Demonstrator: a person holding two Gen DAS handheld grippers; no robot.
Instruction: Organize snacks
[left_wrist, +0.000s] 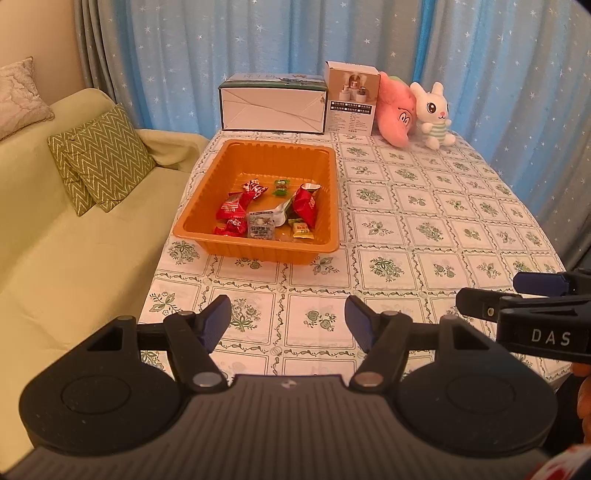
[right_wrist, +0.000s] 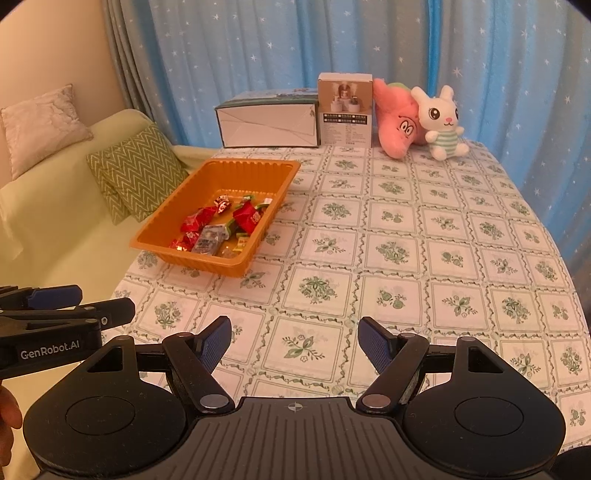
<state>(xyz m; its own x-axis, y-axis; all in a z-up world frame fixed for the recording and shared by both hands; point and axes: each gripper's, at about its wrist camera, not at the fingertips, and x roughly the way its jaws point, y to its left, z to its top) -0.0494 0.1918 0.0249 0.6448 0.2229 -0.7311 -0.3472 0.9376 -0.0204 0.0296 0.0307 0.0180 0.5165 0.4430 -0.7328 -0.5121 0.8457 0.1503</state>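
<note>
**Both hand-held grippers empty, snacks gathered in the tray**

Nearest the lens, the left hand-held gripper (left_wrist: 288, 323) and right hand-held gripper (right_wrist: 294, 341) hover released, fingers spread, grasping nothing, above the surface (right_wrist: 406, 258). Snacks (left_wrist: 266, 214) lie heaped in the orange tray (left_wrist: 258, 254) by the surface's left edge. Reaching in carelessly could probably nudge that light tray toward the sofa (left_wrist: 74, 258).

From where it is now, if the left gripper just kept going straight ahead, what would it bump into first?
Probably the near wall of the orange tray of snacks. The left gripper hangs open over bare tablecloth, with nothing between. Depth is uncertain; it might pass over the rim.
</note>
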